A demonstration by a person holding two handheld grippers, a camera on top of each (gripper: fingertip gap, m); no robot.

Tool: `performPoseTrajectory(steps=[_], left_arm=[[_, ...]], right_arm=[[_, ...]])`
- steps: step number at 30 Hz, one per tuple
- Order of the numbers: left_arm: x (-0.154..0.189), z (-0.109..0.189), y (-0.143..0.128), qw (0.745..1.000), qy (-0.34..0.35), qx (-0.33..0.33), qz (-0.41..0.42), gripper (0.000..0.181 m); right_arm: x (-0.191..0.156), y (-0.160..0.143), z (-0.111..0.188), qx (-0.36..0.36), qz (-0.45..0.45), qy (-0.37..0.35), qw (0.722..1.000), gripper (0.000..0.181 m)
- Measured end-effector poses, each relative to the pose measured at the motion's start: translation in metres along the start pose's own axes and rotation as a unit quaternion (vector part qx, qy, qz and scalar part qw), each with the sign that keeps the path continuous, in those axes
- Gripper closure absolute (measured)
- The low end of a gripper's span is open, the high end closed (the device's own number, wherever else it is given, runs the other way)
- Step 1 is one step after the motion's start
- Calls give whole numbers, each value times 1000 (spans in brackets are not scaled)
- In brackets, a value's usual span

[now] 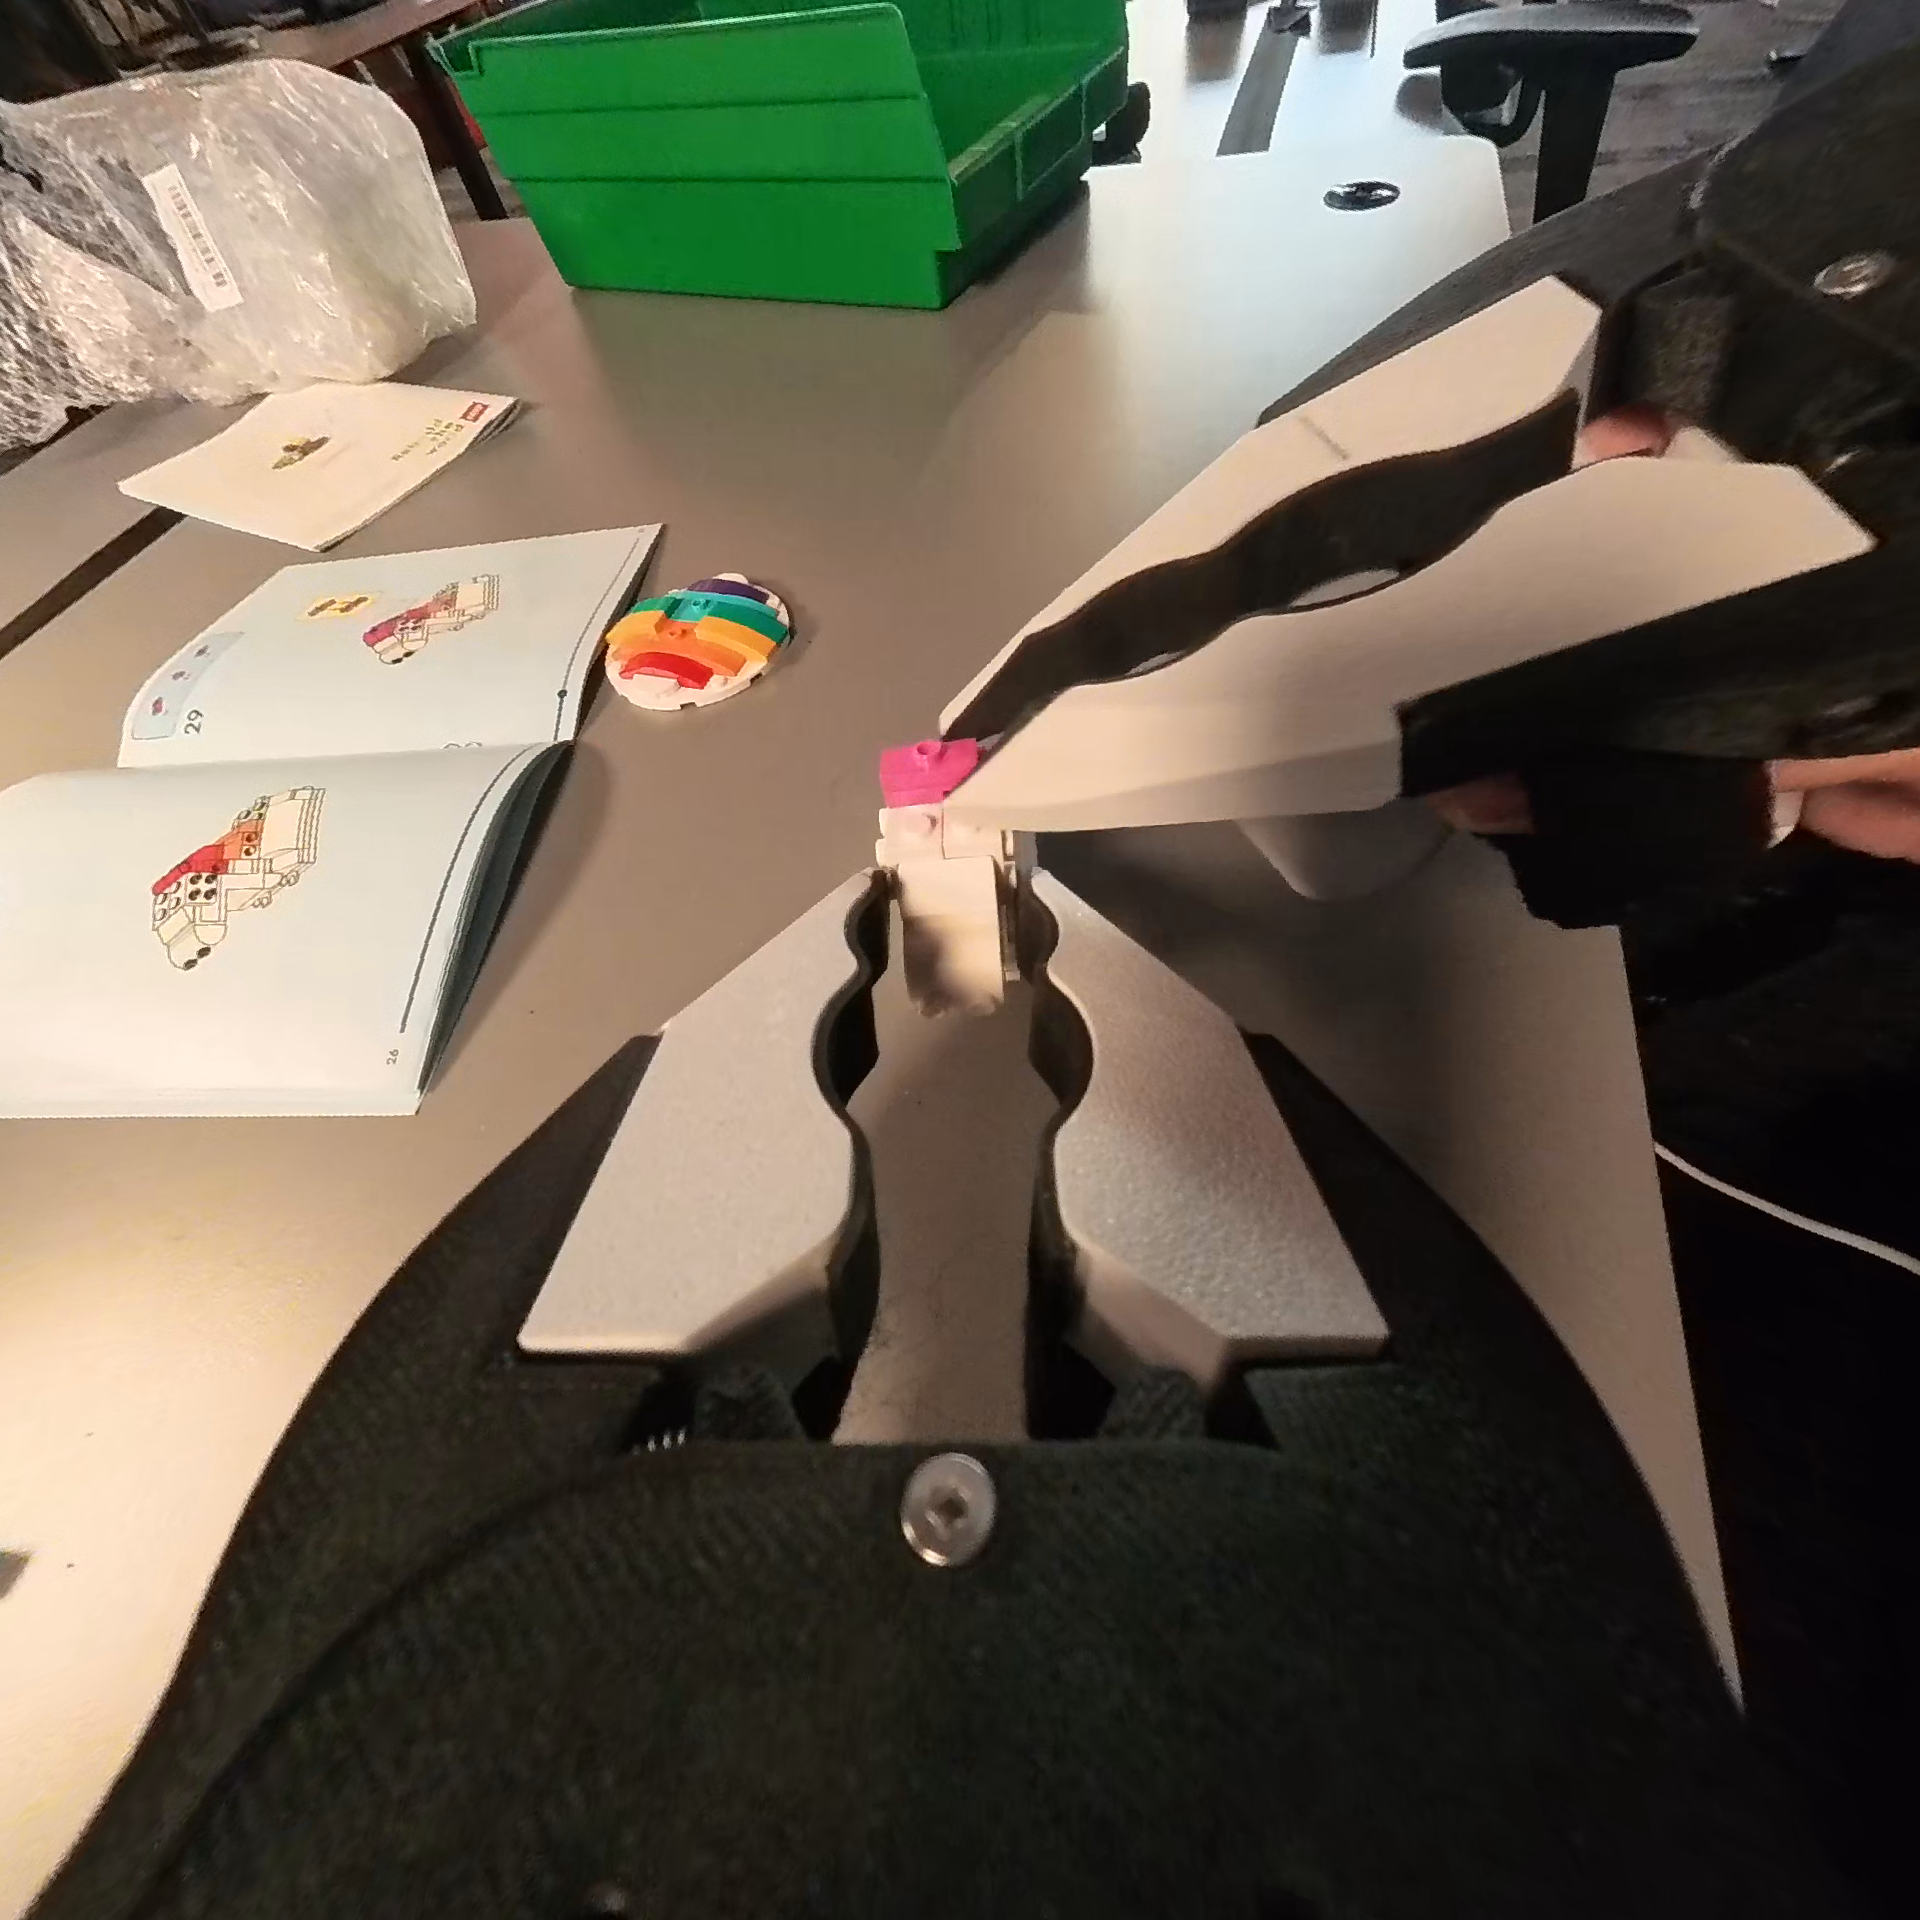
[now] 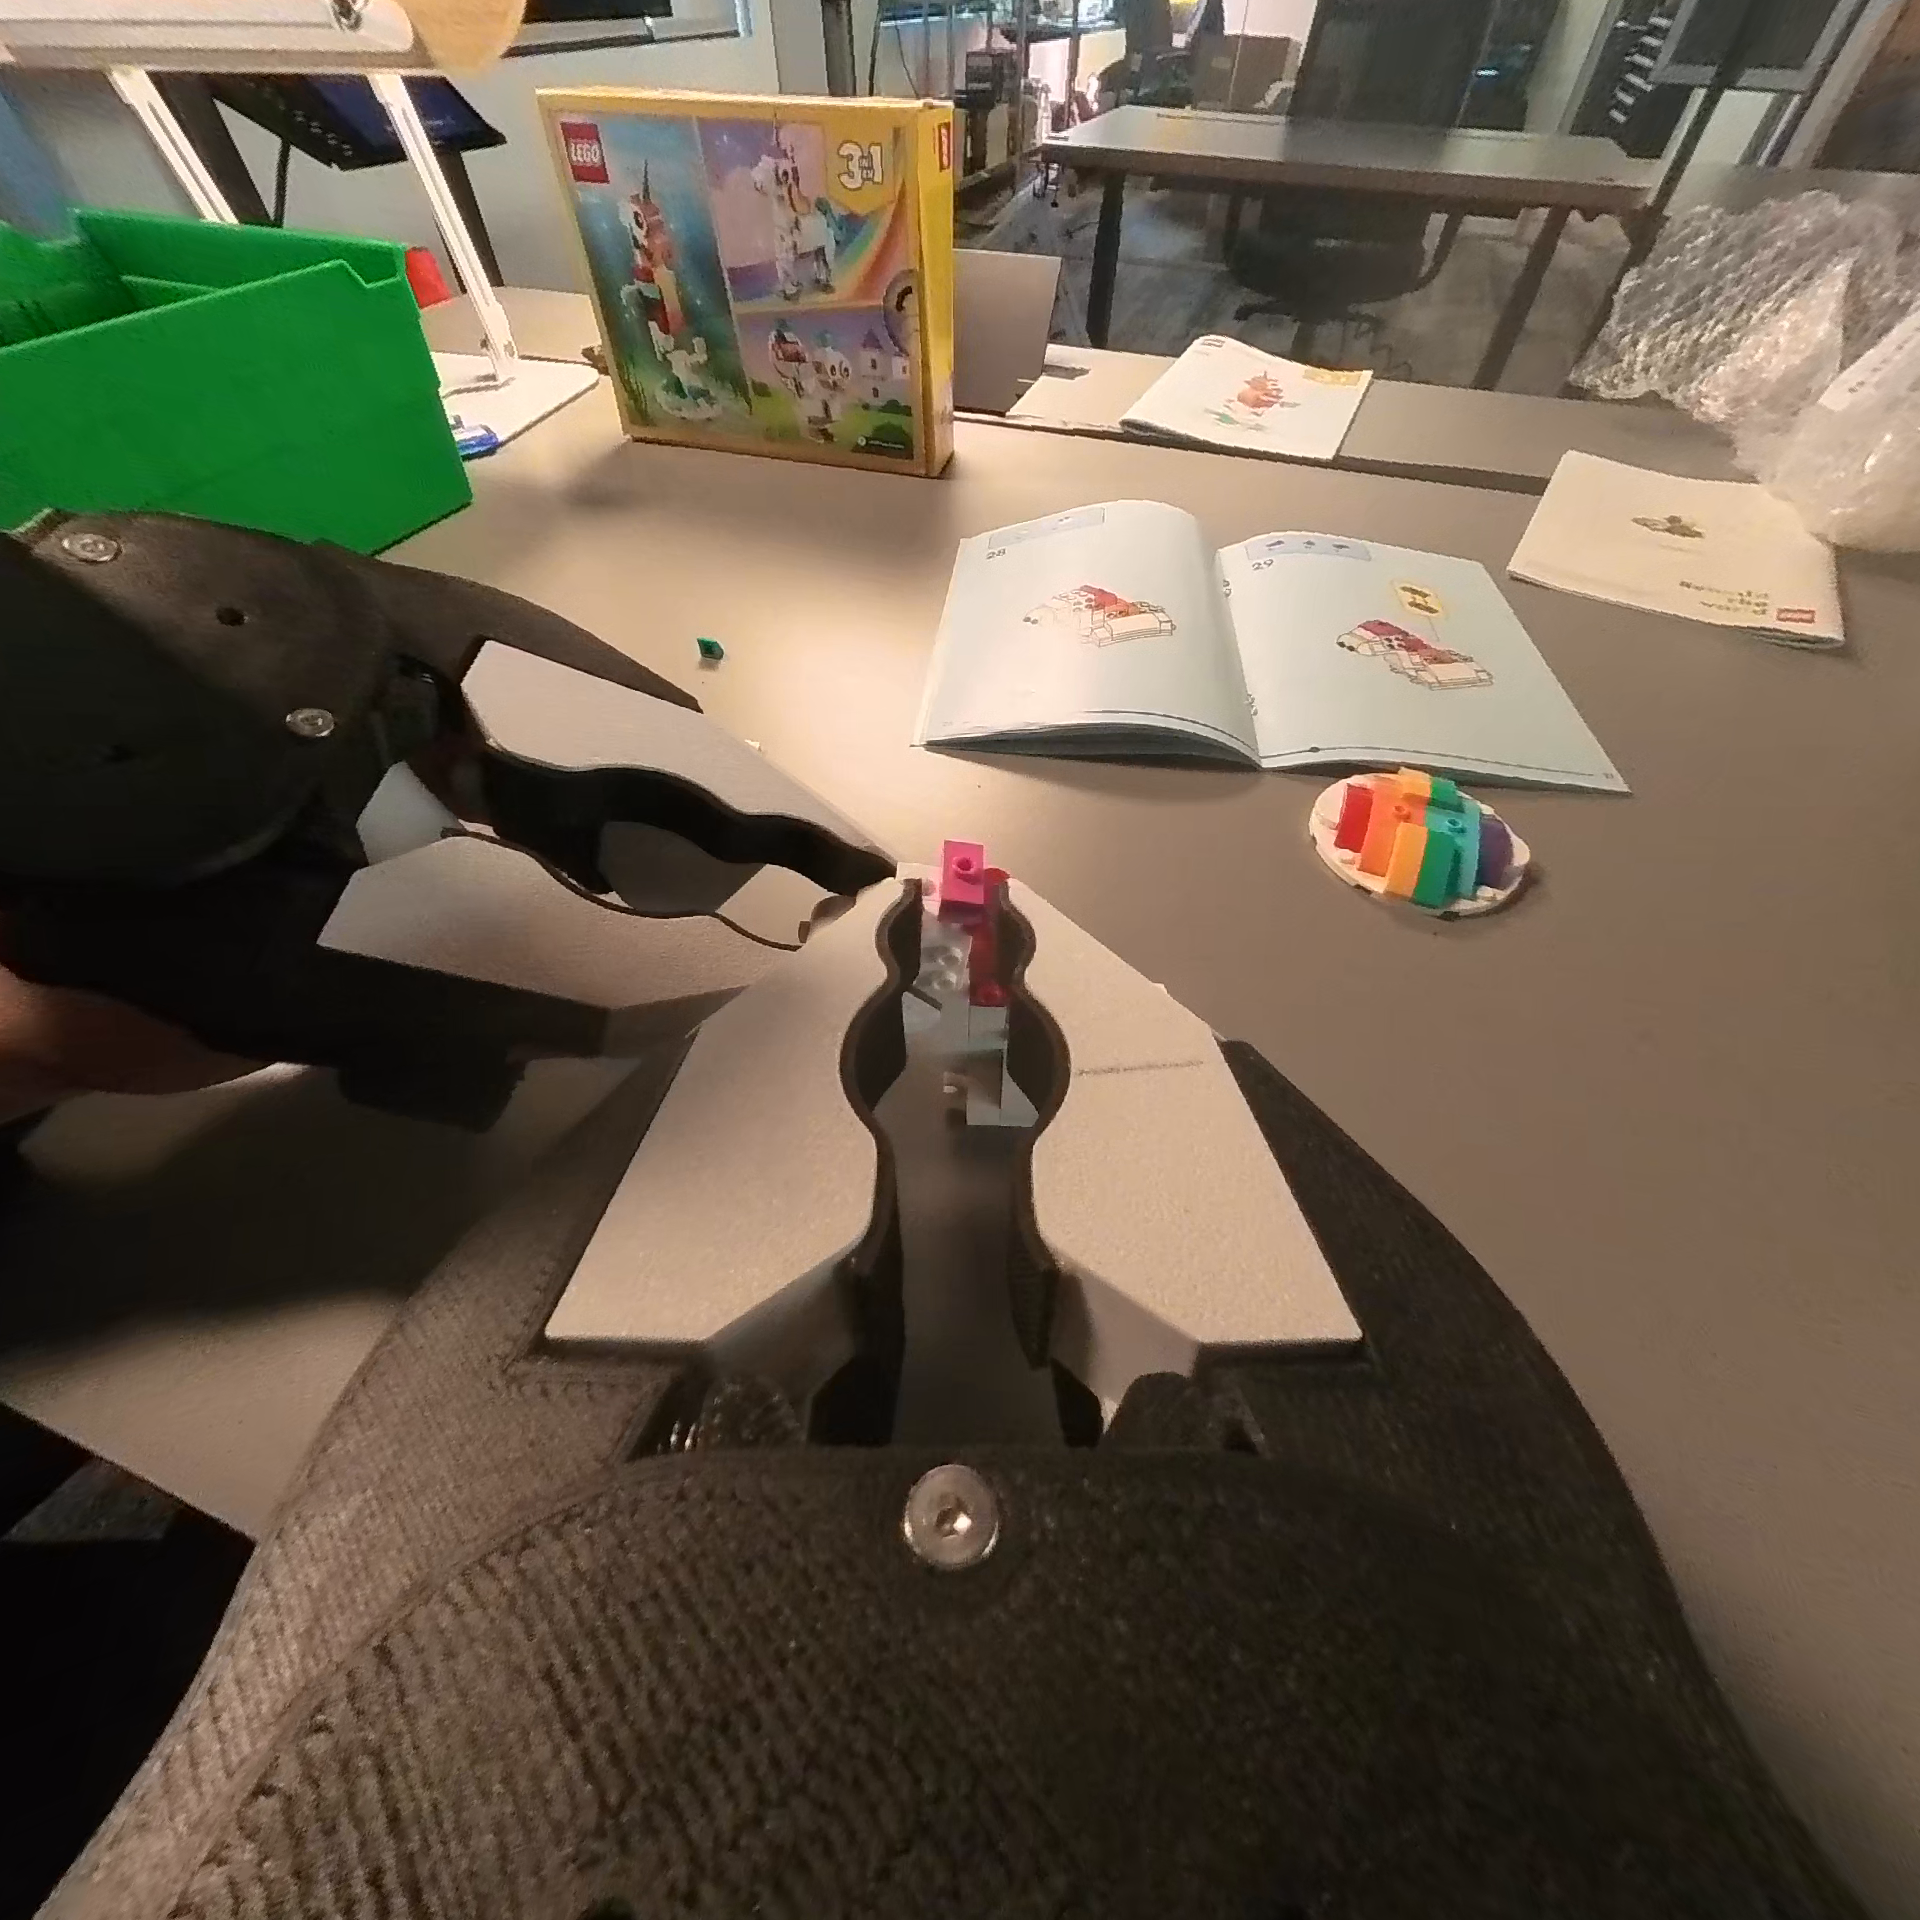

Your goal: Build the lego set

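A small white lego assembly [image 1: 951, 935] is clamped between my left gripper's fingertips, held above the grey table [image 1: 790, 416]. My left gripper [image 1: 951, 883] is shut on it. My right gripper [image 1: 961, 764] comes in from the right, shut on a pink brick [image 1: 928, 774] that sits on top of the white assembly. In the right wrist view, my right gripper [image 2: 963, 891] encloses the pink brick [image 2: 961, 873], a red piece [image 2: 987, 940] and the white bricks [image 2: 971, 1049] below. The left gripper [image 2: 847, 899] meets them from the left.
A rainbow build on a round white plate [image 1: 698, 644] [image 2: 1418, 842] lies beside the open instruction booklet [image 1: 312, 831] [image 2: 1247, 655]. Green bins [image 1: 779, 156] [image 2: 208, 395], the set's box [image 2: 769, 281], a small green piece [image 2: 710, 649], other booklets [image 2: 1673, 551] and a plastic bag [image 1: 208, 229] stand farther back. Both grippers' tips are close together, under 4 cm apart.
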State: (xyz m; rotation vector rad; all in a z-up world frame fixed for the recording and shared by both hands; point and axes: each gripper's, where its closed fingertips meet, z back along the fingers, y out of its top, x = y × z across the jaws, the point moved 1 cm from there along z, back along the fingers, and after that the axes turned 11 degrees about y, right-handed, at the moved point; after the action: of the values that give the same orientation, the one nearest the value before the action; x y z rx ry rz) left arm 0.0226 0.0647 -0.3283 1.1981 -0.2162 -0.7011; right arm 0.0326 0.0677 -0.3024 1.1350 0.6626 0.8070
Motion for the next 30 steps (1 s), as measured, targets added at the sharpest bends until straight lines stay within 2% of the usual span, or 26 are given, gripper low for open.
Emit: performPoseTrajectory(steps=[1, 7, 10, 13, 16, 20, 25, 30], left_arm=[[0, 0, 0, 1000, 0, 0, 0, 158], [-1, 0, -1, 1000, 1, -1, 0, 159], [-3, 0, -1, 1000, -1, -2, 5, 159], [-3, 0, -1, 1000, -7, 0, 2, 158], [-1, 0, 0, 1000, -17, 8, -16, 158], [4, 1, 1, 998, -37, 17, -39, 159], [7, 3, 0, 996, -64, 25, -62, 158], [7, 4, -1, 994, -77, 30, -75, 158]], right_arm=[[0, 0, 0, 0, 0, 1, 1000, 169], [3, 10, 11, 28, 31, 10, 999, 154], [14, 14, 24, 47, 104, 13, 993, 146], [22, -8, 26, -8, 201, 39, 979, 140], [20, -36, 22, -80, 260, 127, 954, 133], [39, -42, 12, -126, 295, 197, 926, 129], [33, -56, 0, -186, 253, 377, 871, 127], [35, -62, -3, -211, 218, 451, 839, 135]])
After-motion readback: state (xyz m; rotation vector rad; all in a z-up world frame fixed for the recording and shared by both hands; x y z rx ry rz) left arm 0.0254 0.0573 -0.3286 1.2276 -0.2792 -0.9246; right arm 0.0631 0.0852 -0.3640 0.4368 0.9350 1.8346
